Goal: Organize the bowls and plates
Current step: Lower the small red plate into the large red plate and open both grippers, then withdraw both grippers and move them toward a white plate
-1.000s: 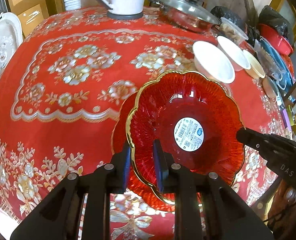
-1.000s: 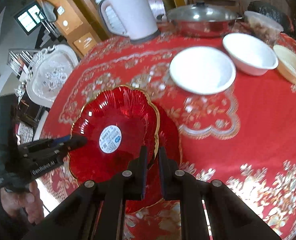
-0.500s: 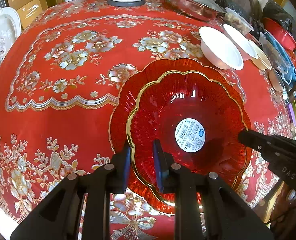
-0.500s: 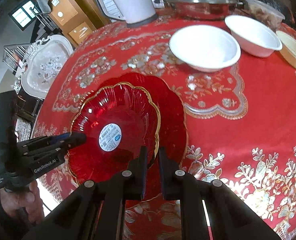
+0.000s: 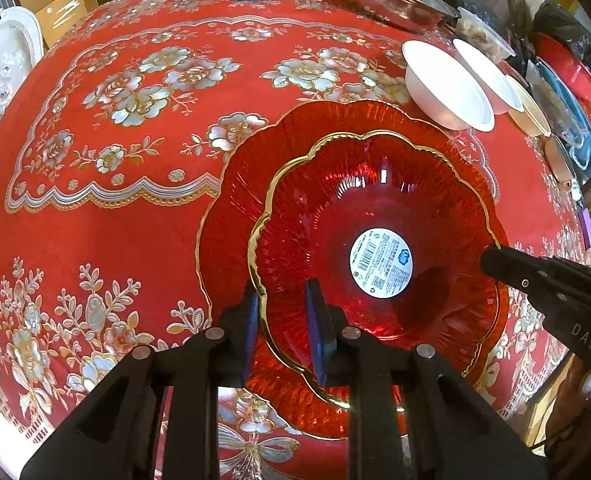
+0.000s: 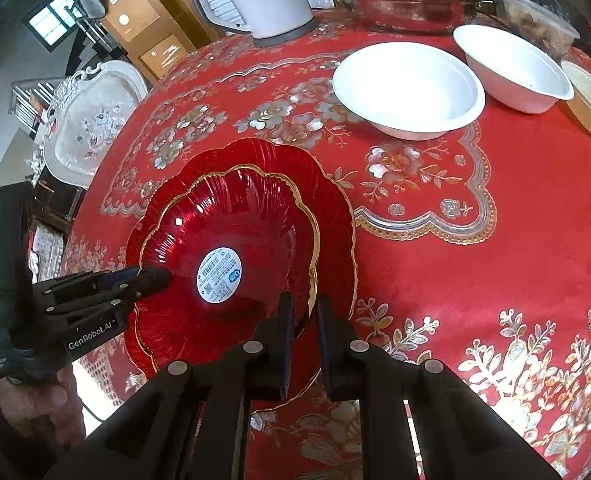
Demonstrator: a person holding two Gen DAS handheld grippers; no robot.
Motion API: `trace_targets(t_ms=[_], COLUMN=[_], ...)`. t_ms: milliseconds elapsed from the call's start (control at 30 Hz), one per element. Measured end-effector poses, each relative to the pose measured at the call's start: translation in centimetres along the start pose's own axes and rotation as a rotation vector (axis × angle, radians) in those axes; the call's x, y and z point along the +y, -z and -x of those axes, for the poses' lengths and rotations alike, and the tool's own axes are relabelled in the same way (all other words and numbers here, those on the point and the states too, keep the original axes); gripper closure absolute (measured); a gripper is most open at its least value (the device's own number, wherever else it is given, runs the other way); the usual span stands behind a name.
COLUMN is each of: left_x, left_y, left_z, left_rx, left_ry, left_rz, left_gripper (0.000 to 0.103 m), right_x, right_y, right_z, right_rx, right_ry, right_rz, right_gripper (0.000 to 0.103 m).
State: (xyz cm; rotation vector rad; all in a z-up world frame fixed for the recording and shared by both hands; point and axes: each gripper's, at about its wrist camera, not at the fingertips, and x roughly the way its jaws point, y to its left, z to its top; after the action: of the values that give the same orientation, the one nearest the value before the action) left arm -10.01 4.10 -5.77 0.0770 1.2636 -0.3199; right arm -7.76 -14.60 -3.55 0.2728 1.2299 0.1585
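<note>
Red scalloped bowl [image 5: 375, 240], pinched at opposite rims by left gripper [image 5: 281, 320] and right gripper [image 6: 305, 320], sits over a larger red plate [image 5: 231, 216]. Nesting looks nearly complete. Next, both jaws must part to release it.

The right gripper [image 5: 491, 258], seen to the right of the left gripper's jaws, carries the letters "DAS" on its body. The left gripper [image 6: 163, 276], left of the right gripper's jaws, reads "GenRobot.AI". A round white sticker [image 5: 380, 263] with a barcode sits inside the red bowl [image 5: 375, 208] just ahead of the jaws; its small print is unreadable.
</note>
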Motion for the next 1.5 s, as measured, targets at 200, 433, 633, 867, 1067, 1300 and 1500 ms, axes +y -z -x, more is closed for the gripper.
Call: trace_targets(t_ms=[200, 433, 633, 867, 1067, 1300, 1500], left_x=[0.2, 0.4, 0.3, 0.2, 0.5, 0.1, -0.3], left_y=[-0.1, 0.1, -0.1, -0.5, -0.6, -0.6, -1.0], left_z=[0.1, 0.4, 0.5, 1.6, 1.8, 1.7, 2.0], left_rx=[-0.011, -0.018, -0.017, -0.07, -0.083, -0.086, -0.098], left_ry=[-0.006, -0.005, -0.004, -0.014, -0.012, -0.013, -0.005], left_rz=[0.015, 0.024, 0.026, 0.028, 0.04, 0.048, 0.062], left_gripper=[0.085, 0.083, 0.083, 0.066, 0.066, 0.066, 0.066], right_x=[-0.1, 0.2, 0.4, 0.6, 1.0, 0.6, -0.4], right_y=[-0.2, -0.3, -0.3, -0.3, -0.3, -0.4, -0.7], right_z=[-0.1, -0.2, -0.2, 0.2, 0.3, 0.9, 2.1], right_rx=[0.003, 0.004, 0.002, -0.01, -0.013, -0.032, -0.081], right_ry=[-0.01, -0.014, -0.004, 0.008, 0.009, -0.008, -0.025], right_rz=[0.007, 0.018, 0.019, 0.033, 0.058, 0.044, 0.017], right_gripper=[0.091, 0.087, 0.087, 0.079, 0.079, 0.079, 0.062])
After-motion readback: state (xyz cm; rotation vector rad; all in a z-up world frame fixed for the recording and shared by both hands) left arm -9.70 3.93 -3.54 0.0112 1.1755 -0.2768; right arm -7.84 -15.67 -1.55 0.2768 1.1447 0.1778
